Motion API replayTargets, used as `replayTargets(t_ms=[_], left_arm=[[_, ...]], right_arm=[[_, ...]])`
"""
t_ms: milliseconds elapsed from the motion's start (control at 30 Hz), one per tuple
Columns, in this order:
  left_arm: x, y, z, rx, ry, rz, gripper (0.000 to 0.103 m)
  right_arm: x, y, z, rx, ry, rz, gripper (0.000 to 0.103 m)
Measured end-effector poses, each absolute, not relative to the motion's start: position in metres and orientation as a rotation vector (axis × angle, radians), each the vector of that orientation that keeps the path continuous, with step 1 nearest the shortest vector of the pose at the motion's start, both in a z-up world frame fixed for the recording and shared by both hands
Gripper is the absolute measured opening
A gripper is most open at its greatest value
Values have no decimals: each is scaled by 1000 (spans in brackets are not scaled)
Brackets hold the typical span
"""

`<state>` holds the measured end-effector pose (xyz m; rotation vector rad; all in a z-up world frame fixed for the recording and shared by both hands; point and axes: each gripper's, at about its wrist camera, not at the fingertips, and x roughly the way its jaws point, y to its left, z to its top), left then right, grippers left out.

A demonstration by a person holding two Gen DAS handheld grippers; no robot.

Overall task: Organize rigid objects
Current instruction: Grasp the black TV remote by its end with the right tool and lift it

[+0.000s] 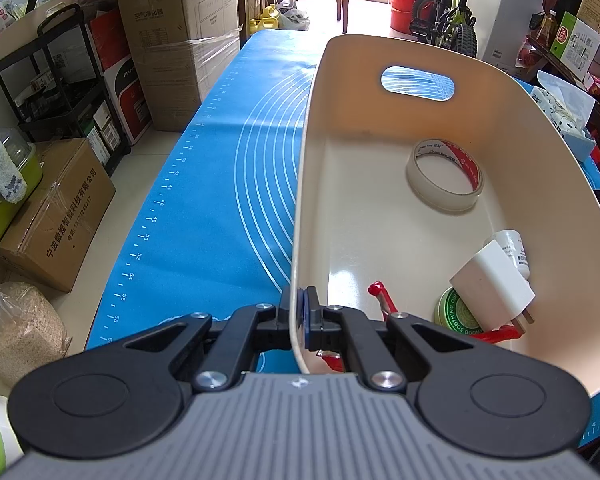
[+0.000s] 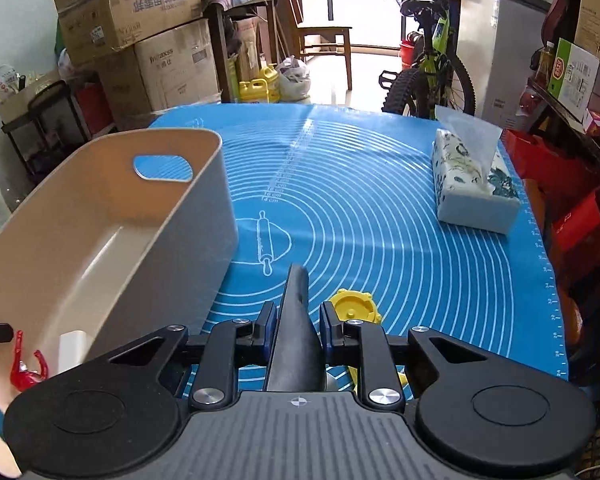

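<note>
A beige basket [image 1: 520, 140] stands on the blue mat [image 1: 228, 184]. My left gripper [image 1: 298, 314] is shut on its near wall, one pad inside and one outside. Inside lie a tape roll [image 1: 446, 176], a white plug [image 1: 492, 280], a small white bottle [image 1: 510, 246], a green tin [image 1: 456, 316] and a red clip [image 1: 382, 300]. In the right wrist view my right gripper [image 2: 299, 322] is shut on a black tapered piece [image 2: 298, 280], held above the mat, right of the basket [image 2: 204, 208]. A yellow round object [image 2: 354, 306] lies just beyond its right finger.
A tissue box [image 2: 472, 188] sits at the mat's far right. Cardboard boxes [image 2: 140, 32] and a black rack [image 1: 52, 80] stand off the left side, a bicycle [image 2: 432, 72] behind the far edge. Bare mat [image 2: 360, 200] stretches between basket and tissue box.
</note>
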<state>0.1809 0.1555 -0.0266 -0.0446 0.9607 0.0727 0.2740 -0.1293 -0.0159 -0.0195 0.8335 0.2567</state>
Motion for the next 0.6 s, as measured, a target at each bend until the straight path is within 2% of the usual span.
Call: replayTargets(t_ms=[433,500,600], left_arm=[[179,156,-25,-56,953,71,5],[179,156,-24,-58,950,71,5],[179,157,-23,-64,948,70,5]], right_arm=[[268,-126,14,-145,871,327,29],[269,-125,21,-166,880,339,11],[270,-123,32,-192,884,354,11]])
